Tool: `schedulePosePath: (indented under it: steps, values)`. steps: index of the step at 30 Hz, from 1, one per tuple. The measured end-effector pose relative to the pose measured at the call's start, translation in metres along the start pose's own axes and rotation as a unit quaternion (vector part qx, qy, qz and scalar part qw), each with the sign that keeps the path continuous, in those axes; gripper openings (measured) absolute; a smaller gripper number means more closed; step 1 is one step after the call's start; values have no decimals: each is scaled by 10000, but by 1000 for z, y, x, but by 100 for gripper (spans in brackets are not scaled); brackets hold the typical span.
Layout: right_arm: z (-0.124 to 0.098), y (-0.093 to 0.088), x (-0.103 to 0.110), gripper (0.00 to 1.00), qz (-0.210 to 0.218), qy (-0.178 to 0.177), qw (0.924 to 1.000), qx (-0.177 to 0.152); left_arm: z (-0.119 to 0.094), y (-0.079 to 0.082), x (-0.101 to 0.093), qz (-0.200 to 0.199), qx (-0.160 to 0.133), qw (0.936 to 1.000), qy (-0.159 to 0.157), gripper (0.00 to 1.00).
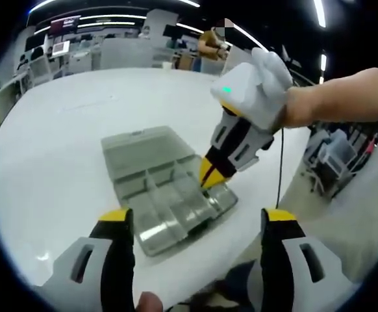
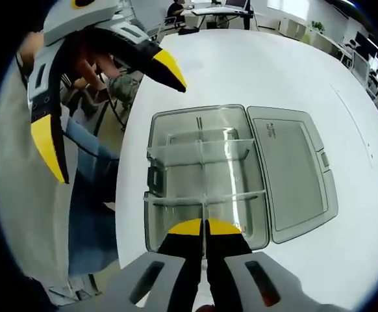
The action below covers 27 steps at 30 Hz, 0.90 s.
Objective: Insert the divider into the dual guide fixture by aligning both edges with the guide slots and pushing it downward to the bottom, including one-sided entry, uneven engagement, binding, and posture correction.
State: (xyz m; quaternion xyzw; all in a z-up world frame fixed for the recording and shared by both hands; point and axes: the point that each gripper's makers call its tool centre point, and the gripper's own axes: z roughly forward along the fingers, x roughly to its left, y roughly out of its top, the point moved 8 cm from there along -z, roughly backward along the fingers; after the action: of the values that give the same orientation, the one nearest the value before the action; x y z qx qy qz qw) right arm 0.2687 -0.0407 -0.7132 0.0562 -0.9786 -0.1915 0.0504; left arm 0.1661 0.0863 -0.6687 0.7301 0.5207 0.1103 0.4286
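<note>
A clear plastic compartment box (image 2: 151,153) lies open on the white table, its lid (image 2: 293,175) folded flat beside it. My right gripper (image 2: 206,225) hangs over the tray's near end, shut on a thin clear divider (image 2: 205,209) that stands upright between the tray's cross partitions. From the left gripper view, the right gripper (image 1: 208,174) comes down from the upper right onto the box (image 1: 147,242), its yellow tips pressed together at the tray. My left gripper (image 1: 197,218) is open and empty, held short of the box. It also appears, jaws spread, off the table edge (image 2: 108,107).
The box sits near the white table's edge (image 2: 127,214); a person's jeans (image 2: 88,214) are beside it. A gloved hand (image 1: 267,84) holds the right gripper. Bare table (image 1: 78,130) stretches beyond the lid. Desks and chairs stand far behind.
</note>
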Motion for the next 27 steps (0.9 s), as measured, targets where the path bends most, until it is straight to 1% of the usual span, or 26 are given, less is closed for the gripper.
schedulePosePath:
  steps: [8,13,16,18,25,27]
  values:
    - [1,1,0,0,34,-73,9999,61,-2,-2,-1,-1,1,10000,6,77]
    - [2,-1,1,0,102,-158,9998,31,-2,-2,-2,1,-12,10000,19,77]
    - [2,1,2,0,16,-150,9998,89,-2,-3,-3,12,1,10000,5,77]
    - [2,1,2,0,70,-139,9998,93,-2,-3,-4,12,-6,10000,-3,77]
    - [3,2,4,0,-156,-165,9997,116,-1,-2,-4,20,7,10000,-10,77]
    - [2,2,4,0,-150,-161,9997,126,-1,-1,-4,38,9,10000,-5,77]
